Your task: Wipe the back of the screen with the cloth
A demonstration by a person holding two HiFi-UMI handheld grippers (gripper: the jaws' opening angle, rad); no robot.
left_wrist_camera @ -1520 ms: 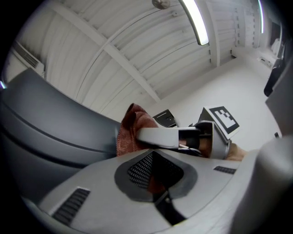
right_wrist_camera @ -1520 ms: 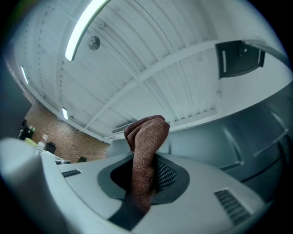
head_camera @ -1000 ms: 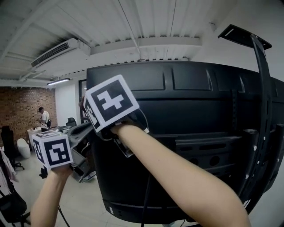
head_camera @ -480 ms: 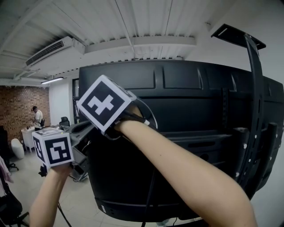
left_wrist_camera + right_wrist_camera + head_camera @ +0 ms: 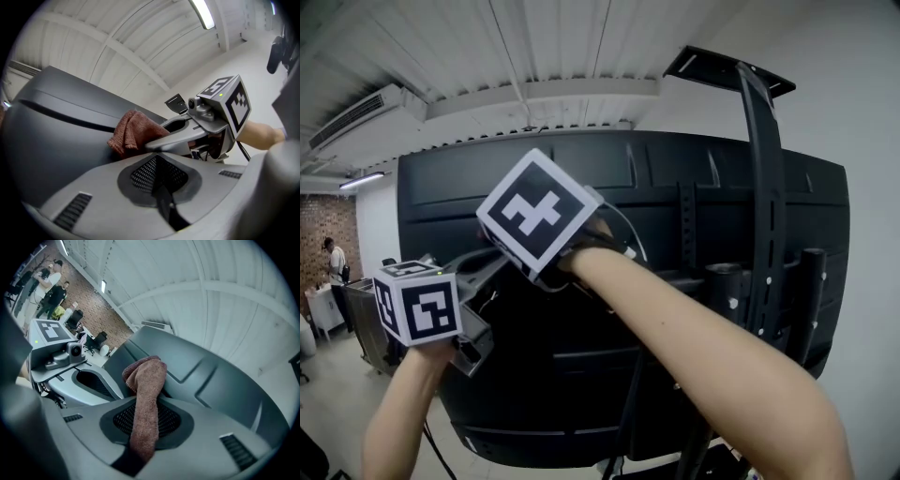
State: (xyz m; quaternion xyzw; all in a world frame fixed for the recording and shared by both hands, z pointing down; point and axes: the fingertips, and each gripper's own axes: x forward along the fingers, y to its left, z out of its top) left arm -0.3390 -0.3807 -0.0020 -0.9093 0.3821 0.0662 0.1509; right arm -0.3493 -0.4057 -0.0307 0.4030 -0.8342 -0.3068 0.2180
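- R gripper (image 5: 146, 401) — jaws are clamped on the reddish cloth (image 5: 146, 380). The cloth is bunched past the tips and looks pressed on the back of the screen (image 5: 675, 216), upper-left part of the panel in the head view.
- Vs 1 s ago: R gripper is now seen further in from the screen's left edge. That edge has slid toward the far left of the frame, and the mount bracket (image 5: 766, 187) has gone from far right to centre-right. Some of this may be head turn.
- L gripper (image 5: 158, 164) — jaws are closed with nothing between. It was off the panel's left edge before and is now in front of its lower left, just beside R gripper, apart from the cloth.
- Meaning: a wipe stroke is judged under way, approx. left to right. The right & bottom areas are probably not yet covered.
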